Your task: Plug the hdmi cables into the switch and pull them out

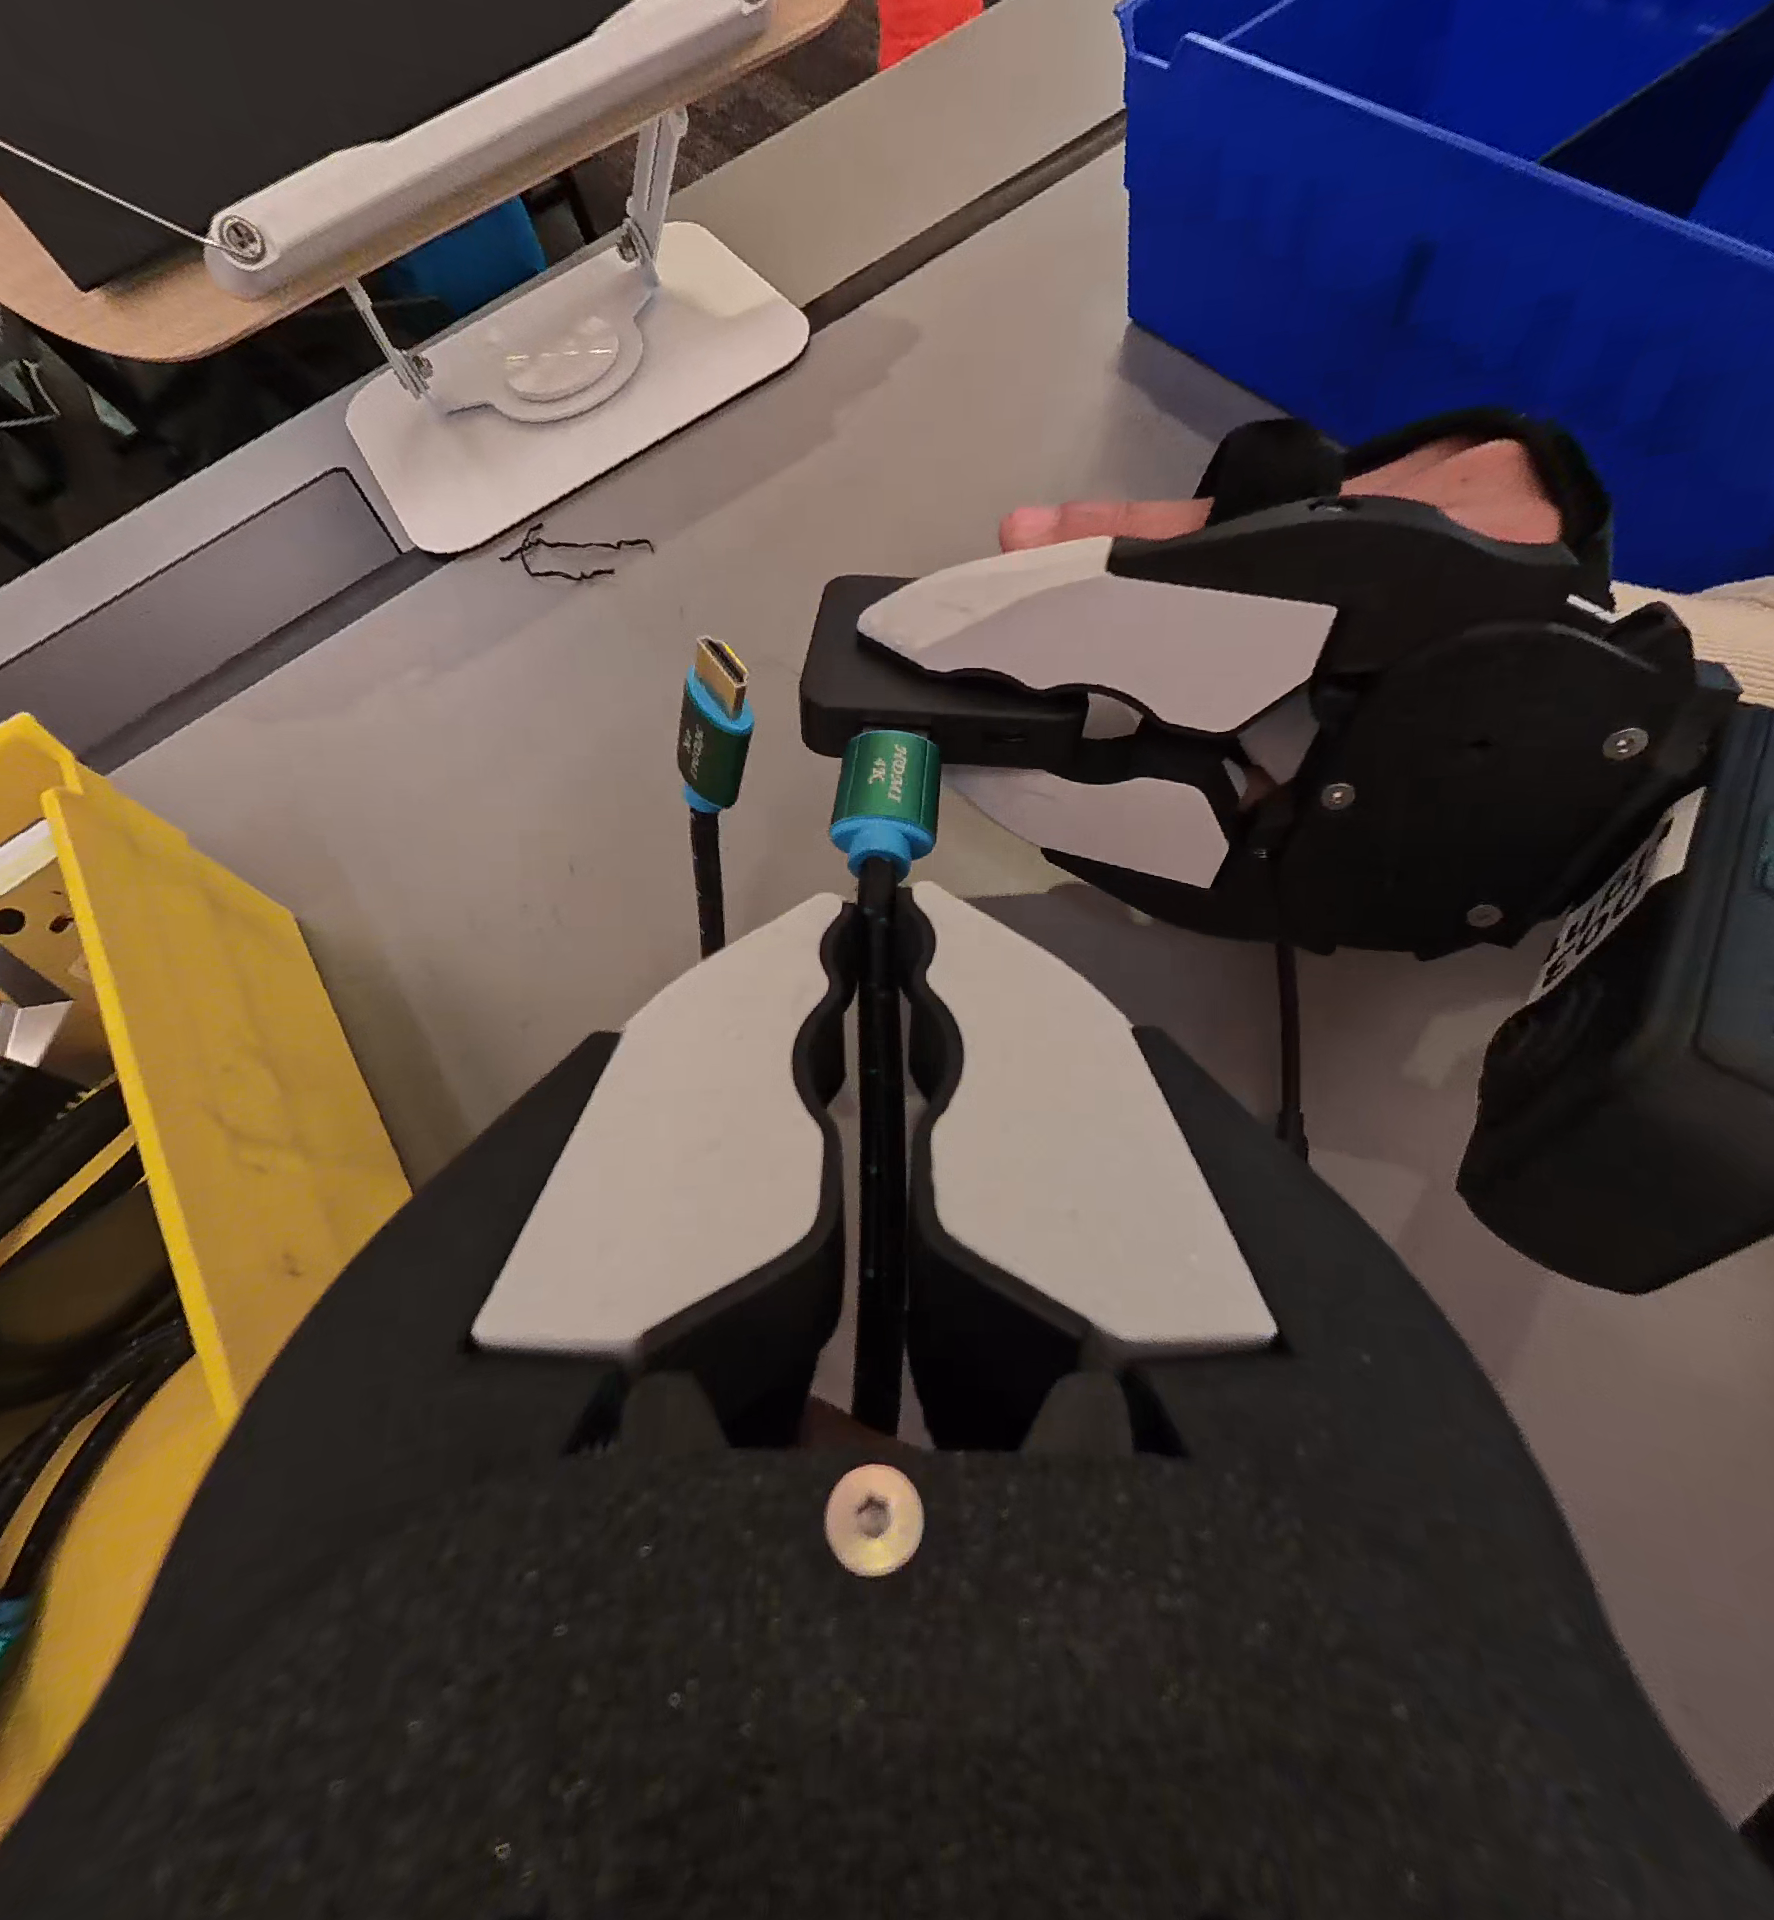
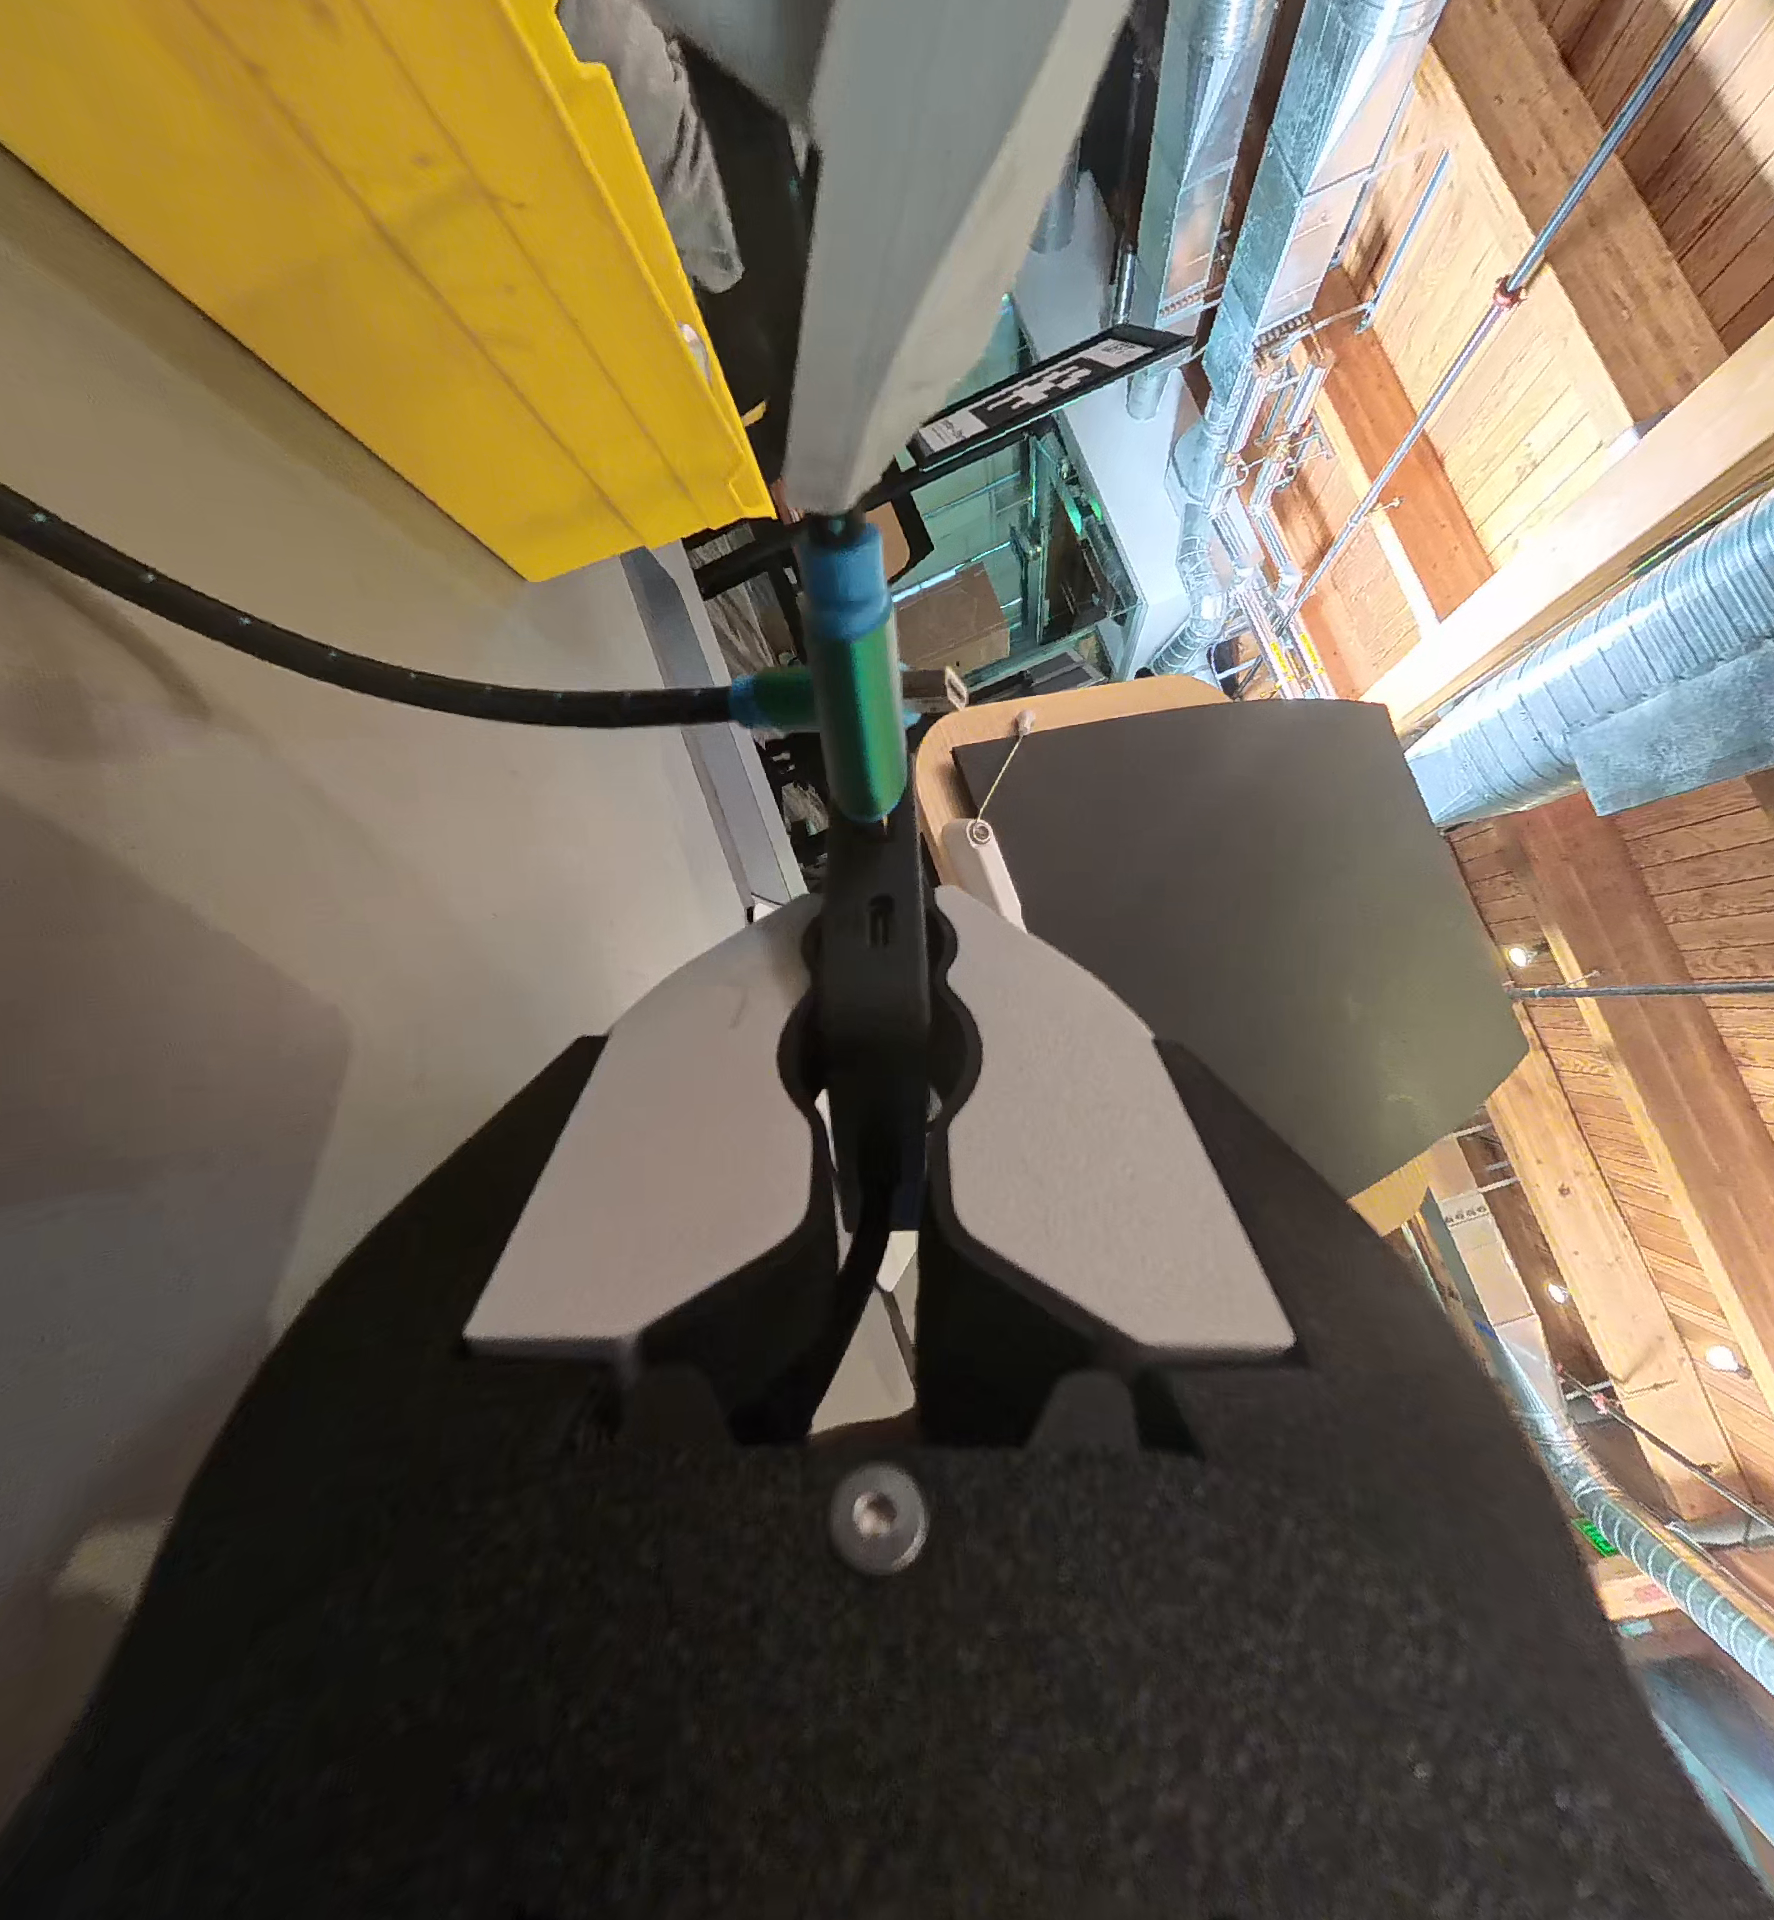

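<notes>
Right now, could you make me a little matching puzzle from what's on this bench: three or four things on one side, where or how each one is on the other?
Things:
1. black switch
2. plugged HDMI connector
3. loose HDMI connector
4. blue bin

States:
A. lies unplugged on the table, left of the switch
B. stands at the table's far right
C. clamped in the right gripper
D. seated in the switch, its cable pinched by the left gripper

Pairs: 1-C, 2-D, 3-A, 4-B
</notes>
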The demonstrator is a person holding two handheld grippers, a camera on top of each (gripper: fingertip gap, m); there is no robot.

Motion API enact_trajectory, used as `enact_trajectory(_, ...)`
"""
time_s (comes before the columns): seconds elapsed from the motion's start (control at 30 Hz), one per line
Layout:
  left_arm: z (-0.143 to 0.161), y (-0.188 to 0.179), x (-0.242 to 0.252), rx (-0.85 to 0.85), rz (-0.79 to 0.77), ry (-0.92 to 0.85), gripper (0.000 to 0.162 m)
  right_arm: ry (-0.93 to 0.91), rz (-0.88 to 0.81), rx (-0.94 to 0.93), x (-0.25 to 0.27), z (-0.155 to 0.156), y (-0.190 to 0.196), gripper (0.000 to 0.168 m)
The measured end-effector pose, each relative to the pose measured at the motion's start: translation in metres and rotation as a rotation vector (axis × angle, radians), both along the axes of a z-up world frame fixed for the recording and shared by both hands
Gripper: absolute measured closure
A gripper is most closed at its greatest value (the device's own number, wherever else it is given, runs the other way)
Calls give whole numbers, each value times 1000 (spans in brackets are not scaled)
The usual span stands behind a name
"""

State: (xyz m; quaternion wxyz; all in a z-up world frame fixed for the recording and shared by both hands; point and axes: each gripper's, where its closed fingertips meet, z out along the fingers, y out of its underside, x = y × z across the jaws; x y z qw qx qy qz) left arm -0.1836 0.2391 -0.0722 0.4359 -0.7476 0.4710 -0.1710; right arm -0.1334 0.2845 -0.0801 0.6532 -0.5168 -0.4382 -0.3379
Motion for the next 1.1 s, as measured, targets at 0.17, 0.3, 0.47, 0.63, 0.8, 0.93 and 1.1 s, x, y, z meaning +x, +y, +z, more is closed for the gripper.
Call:
enact_trajectory(0.17,-2,-2,1,-61,-7,-51,156,-4,4,8,-1,0,-2,156)
enact_trajectory(0.3,-1,-3,-1,-134,-41,-90,156,-70,40,58,-9,2,-7,156)
enact_trajectory(0.47,1,1,-1,-101,-25,-85,156,-46,27,34,-12,0,-5,157)
enact_trajectory(0.63,0,3,1,-89,-9,-104,156,-37,11,22,-10,-1,-4,157)
enact_trajectory(0.8,-1,3,3,-89,6,-136,156,-14,-14,9,-9,-1,-2,157)
enact_trajectory(0.93,0,3,6,-48,8,-140,156,-23,-24,18,-5,1,-2,157)
enact_trajectory(1.1,1,5,7,-64,-3,-148,156,-23,-26,28,-5,2,-1,157)
